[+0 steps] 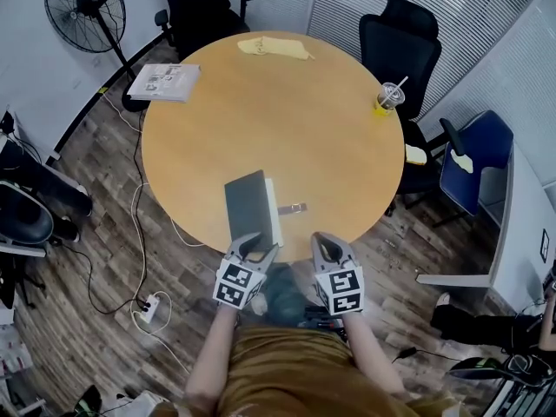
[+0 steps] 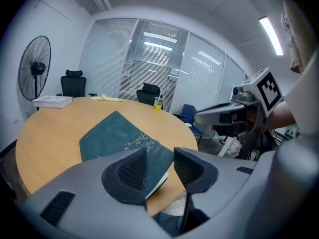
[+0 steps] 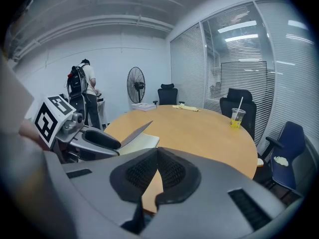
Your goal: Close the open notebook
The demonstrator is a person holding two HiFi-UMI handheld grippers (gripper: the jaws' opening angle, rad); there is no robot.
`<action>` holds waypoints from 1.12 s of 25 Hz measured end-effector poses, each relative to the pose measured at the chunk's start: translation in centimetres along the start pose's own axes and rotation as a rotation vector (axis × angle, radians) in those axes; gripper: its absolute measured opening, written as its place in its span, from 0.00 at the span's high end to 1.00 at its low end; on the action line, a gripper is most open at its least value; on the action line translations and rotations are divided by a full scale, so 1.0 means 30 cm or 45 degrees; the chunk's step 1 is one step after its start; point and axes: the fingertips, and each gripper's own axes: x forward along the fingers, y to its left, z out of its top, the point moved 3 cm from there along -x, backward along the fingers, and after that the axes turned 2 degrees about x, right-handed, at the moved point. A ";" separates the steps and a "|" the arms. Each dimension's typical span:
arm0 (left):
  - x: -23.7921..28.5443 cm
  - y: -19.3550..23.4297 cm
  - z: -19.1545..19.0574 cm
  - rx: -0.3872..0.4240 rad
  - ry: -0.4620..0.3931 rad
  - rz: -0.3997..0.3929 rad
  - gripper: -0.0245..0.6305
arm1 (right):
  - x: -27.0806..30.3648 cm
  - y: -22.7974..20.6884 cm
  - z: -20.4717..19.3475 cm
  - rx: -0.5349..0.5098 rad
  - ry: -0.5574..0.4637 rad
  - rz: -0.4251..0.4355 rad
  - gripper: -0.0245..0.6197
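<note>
A dark teal notebook (image 1: 250, 207) lies at the near edge of the round wooden table (image 1: 330, 137), its white pages (image 1: 274, 212) showing along the right side and a small strap (image 1: 292, 208) beside it. In the right gripper view the cover (image 3: 133, 133) slants up above the pages (image 3: 139, 143). My left gripper (image 1: 254, 247) sits at the notebook's near edge, open, with the cover's near corner (image 2: 158, 169) between its pads, which do not press it. My right gripper (image 1: 330, 243) hovers just right of the notebook at the table's edge, shut with nothing in it (image 3: 157, 156).
At the far right of the table stands a plastic cup with a yellow drink and a straw (image 1: 388, 98). A yellow cloth (image 1: 274, 48) lies at the far edge, a stack of printed paper (image 1: 163, 82) at the far left. Office chairs (image 1: 400, 46) ring the table; a floor fan (image 1: 87, 11) stands far left.
</note>
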 end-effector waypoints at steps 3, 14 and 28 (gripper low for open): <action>0.023 -0.005 -0.013 0.002 0.031 -0.028 0.70 | 0.005 -0.007 0.000 0.004 0.005 -0.004 0.95; 0.103 -0.016 -0.064 0.074 0.129 -0.074 0.69 | 0.012 -0.070 -0.003 0.022 0.027 -0.057 0.95; 0.184 -0.031 -0.137 0.290 0.331 -0.091 0.75 | 0.067 -0.089 0.028 0.016 0.036 -0.027 0.95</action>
